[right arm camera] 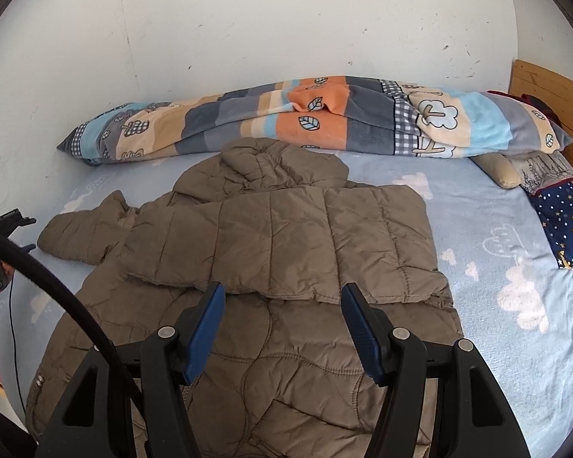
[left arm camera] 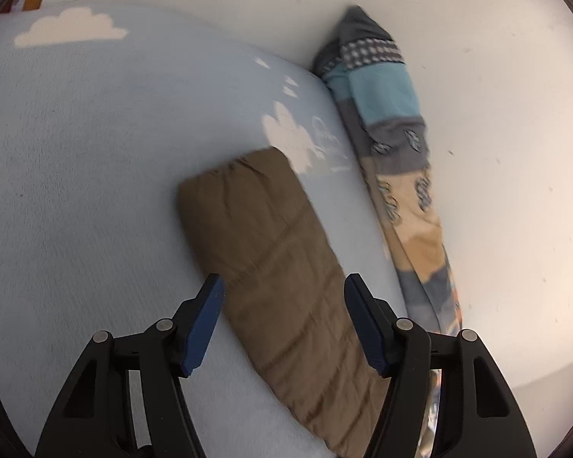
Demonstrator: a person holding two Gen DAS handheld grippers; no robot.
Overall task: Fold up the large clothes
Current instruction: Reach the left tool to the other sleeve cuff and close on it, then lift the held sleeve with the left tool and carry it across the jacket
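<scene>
Jacket [right arm camera: 279, 252], brown, quilted, hooded: lies spread on the bed [right arm camera: 515, 343], hood toward the patterned blanket [right arm camera: 324, 122] rolled along the wall. One sleeve [right arm camera: 286, 244] is already folded across the jacket's chest; the other sleeve [left arm camera: 279, 278] lies straight out from the jacket's side on the sheet, near the blanket's end. Step in hand, by judgement: folding that outstretched sleeve in over the body. To do it well, grip near the cuff, take both quilted layers, lift just clear of the sheet, and lay it flat over the sleeve already folded so the padding does not bunch. Left gripper [left arm camera: 282, 305]: jaws wide apart, straddling the outstretched sleeve above its mid-length, holding nothing; whether the pads touch the fabric cannot be told. Right gripper [right arm camera: 282, 313]: jaws wide apart over the jacket's lower body, just below the folded sleeve's edge, holding nothing. Pillows [right arm camera: 554, 206] lie beyond the jacket's far side, by the wooden headboard [right arm camera: 546, 87].
</scene>
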